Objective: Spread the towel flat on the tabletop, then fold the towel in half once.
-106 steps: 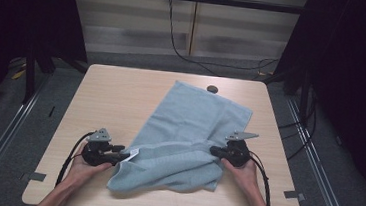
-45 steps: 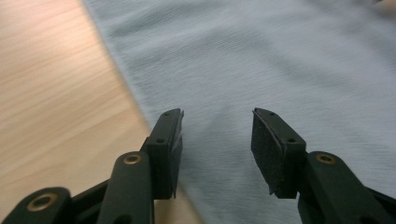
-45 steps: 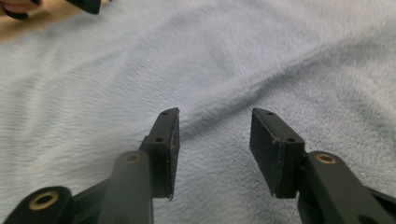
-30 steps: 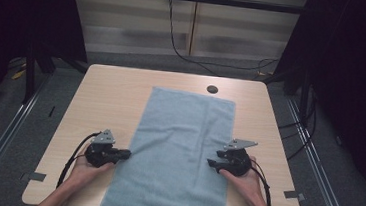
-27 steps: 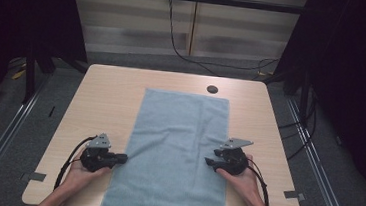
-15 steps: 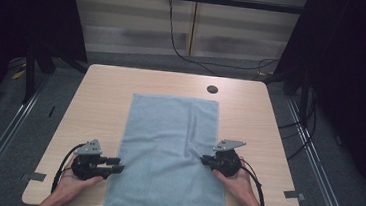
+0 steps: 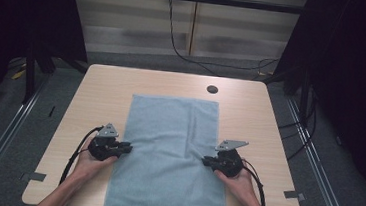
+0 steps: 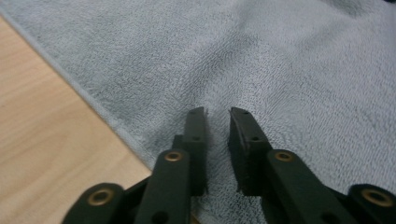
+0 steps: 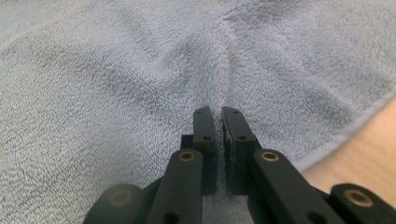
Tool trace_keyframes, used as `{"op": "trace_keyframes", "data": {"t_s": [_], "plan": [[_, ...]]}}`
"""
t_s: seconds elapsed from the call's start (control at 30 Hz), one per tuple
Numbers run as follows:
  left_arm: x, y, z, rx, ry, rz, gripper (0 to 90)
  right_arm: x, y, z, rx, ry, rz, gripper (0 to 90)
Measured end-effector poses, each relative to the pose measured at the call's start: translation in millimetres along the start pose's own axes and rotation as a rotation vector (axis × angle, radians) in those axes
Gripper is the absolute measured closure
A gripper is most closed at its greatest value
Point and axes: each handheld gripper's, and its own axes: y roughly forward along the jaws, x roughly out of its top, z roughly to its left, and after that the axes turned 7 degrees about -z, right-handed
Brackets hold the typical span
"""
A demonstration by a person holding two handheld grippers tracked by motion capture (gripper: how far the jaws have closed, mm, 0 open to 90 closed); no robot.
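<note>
A light blue towel (image 7: 169,147) lies spread flat down the middle of the wooden table (image 7: 96,95), its near end hanging over the front edge. My left gripper (image 7: 128,147) rests at the towel's left edge. In the left gripper view its jaws (image 8: 217,112) have just been closing and stand a narrow gap apart over the towel (image 8: 280,56), with no fold pinched between them. My right gripper (image 7: 206,160) sits at the towel's right edge. The right gripper view shows it (image 9: 218,111) shut on a raised ridge of the towel (image 9: 116,70).
A round dark cable hole (image 7: 212,89) sits in the table top beyond the towel's far right corner. Bare wood runs along both sides of the towel. Dark curtains and floor rails flank the table.
The towel has slid toward the near edge and straightened. My left gripper drew off to the left, then came back onto the towel's edge. The right gripper has stayed put.
</note>
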Motion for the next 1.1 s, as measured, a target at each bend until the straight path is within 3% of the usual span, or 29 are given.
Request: {"op": "trace_keyframes", "data": {"t_s": [0.1,0.2,0.27,0.37,0.47,0.5,0.57,0.63,0.7,0.83,0.93,1.03,1.1], "plan": [[-4.7,-5.9,-3.3,-0.019,-0.003,-0.003,79.4,-6.1,-8.8,6.7,0.011,-0.001,0.014,85.7],[-11.2,-13.4,-15.5,-0.047,0.002,0.001,79.4,-13.7,-20.3,19.5,0.017,-0.029,0.035,85.7],[-14.7,-18.5,-23.4,-0.065,0.015,0.009,79.4,-19.6,-26.5,26.1,0.035,-0.022,0.035,85.7],[-21.1,-26.5,-32.6,-0.098,0.000,0.012,79.3,-28.9,-35.8,32.3,0.058,0.000,0.026,85.7],[-27.9,-36.1,-45.0,-0.121,-0.017,0.024,79.3,-35.4,-43.8,42.6,0.073,-0.013,0.034,85.7],[-30.7,-39.9,-50.4,-0.136,-0.004,0.029,79.1,-36.7,-46.6,46.8,0.074,-0.022,0.046,85.2],[-34.6,-46.6,-58.1,-0.142,-0.013,0.036,77.7,-38.9,-51.3,53.0,0.088,-0.025,0.056,82.2],[-35.6,-50.7,-61.8,-0.161,-0.024,0.037,70.7,-40.0,-55.3,57.2,0.101,-0.031,0.048,76.7],[-30.6,-52.3,-58.8,-0.162,-0.016,0.009,66.4,-37.3,-60.2,53.8,0.103,-0.006,0.003,68.7],[-11.6,-43.6,-35.8,-0.118,-0.056,-0.047,63.3,-21.0,-56.8,32.0,0.066,0.018,-0.056,66.7],[1.4,-32.0,-20.5,-0.122,-0.091,-0.049,65.5,-5.2,-41.2,13.1,0.024,0.012,-0.062,63.5],[11.1,-21.6,-13.5,-0.067,-0.067,-0.047,63.2,8.0,-19.2,-3.1,0.005,0.011,-0.061,61.4],[12.7,-15.2,-7.0,-0.058,-0.108,-0.063,62.3,11.7,-2.7,-9.5,-0.017,-0.001,-0.036,59.2]]}}
